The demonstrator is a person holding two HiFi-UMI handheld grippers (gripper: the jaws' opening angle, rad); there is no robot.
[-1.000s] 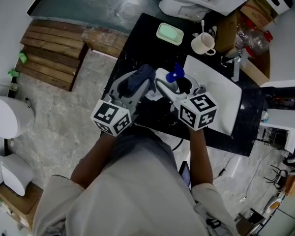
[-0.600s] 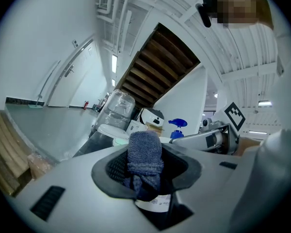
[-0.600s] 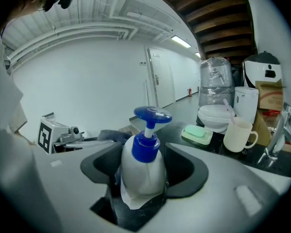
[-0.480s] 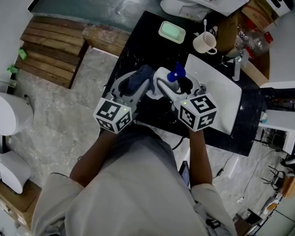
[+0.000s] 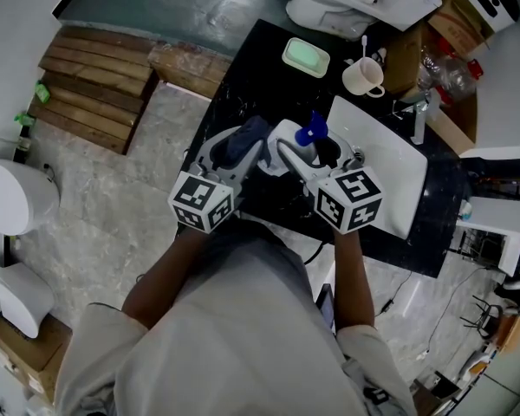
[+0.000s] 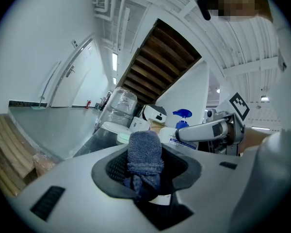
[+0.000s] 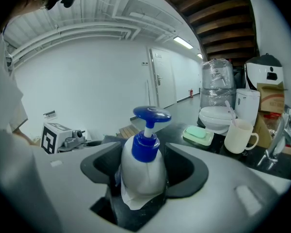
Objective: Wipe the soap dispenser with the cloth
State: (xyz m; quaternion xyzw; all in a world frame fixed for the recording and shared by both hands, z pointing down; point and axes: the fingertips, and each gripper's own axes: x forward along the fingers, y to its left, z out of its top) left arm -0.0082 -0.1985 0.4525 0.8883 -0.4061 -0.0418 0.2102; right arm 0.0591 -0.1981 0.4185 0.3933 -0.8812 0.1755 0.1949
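A white soap dispenser with a blue pump stands upright between the jaws of my right gripper, which is shut on its body. In the head view the dispenser hangs over the black counter, beside the sink. My left gripper is shut on a folded dark blue cloth. The cloth sits close against the bottle's left side. From the left gripper view, the dispenser shows just behind the cloth, with the right gripper around it.
A white sink with a tap lies to the right. At the counter's back stand a green soap dish and a cream cup. A toilet sits beyond, and wooden boards lie on the floor at left.
The left gripper with the cloth has sunk a little beside the dispenser. The right gripper and the bottle have kept still.
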